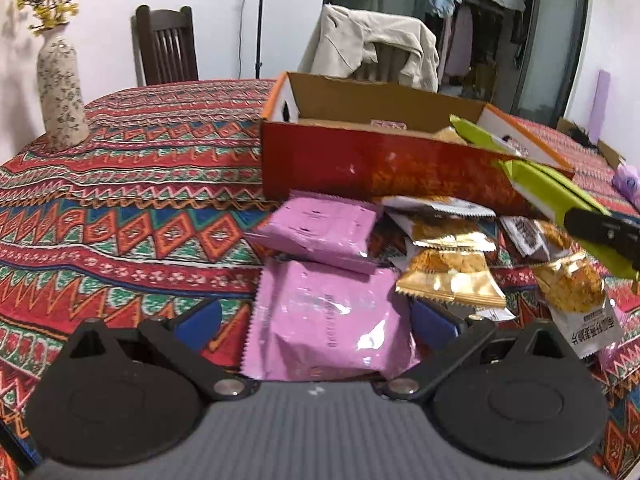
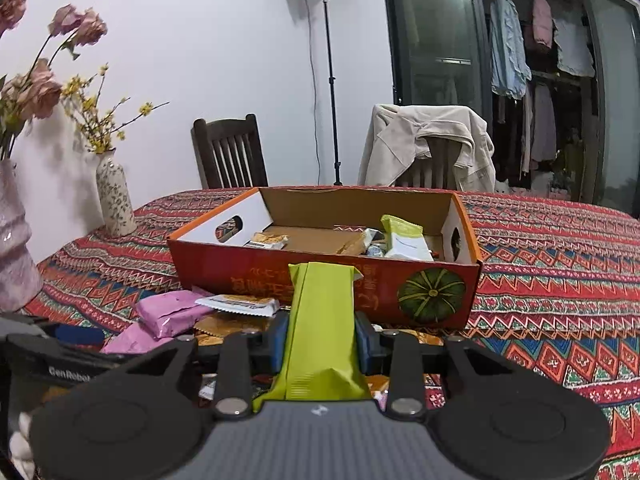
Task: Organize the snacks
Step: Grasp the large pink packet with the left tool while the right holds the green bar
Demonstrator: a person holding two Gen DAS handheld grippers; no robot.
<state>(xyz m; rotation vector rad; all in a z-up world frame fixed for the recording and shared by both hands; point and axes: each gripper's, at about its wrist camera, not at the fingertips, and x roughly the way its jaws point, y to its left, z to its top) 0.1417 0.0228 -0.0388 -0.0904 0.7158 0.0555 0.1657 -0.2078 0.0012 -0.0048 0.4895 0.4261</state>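
A pile of snacks lies on the patterned tablecloth in front of an orange cardboard box (image 1: 360, 160) (image 2: 240, 276). My left gripper (image 1: 316, 324) is open, its blue pads (image 1: 200, 324) standing wide on either side of a pink packet (image 1: 328, 320) without touching it. A second pink packet (image 1: 320, 232) and gold packets (image 1: 452, 268) lie beyond. My right gripper (image 2: 322, 340) is shut on a lime-green packet (image 2: 320, 320), held just before the box's front wall. From the left wrist view the green packet (image 1: 552, 188) comes in from the right. Inside the box lie a green-and-white packet (image 2: 404, 238) and gold ones.
A speckled vase (image 1: 60, 92) (image 2: 116, 200) with yellow twigs and a pink vase (image 2: 12, 240) stand at the table's left side. Behind the table are a dark wooden chair (image 2: 228, 152), a chair draped with a beige jacket (image 2: 428, 144), and a light stand (image 2: 332, 80).
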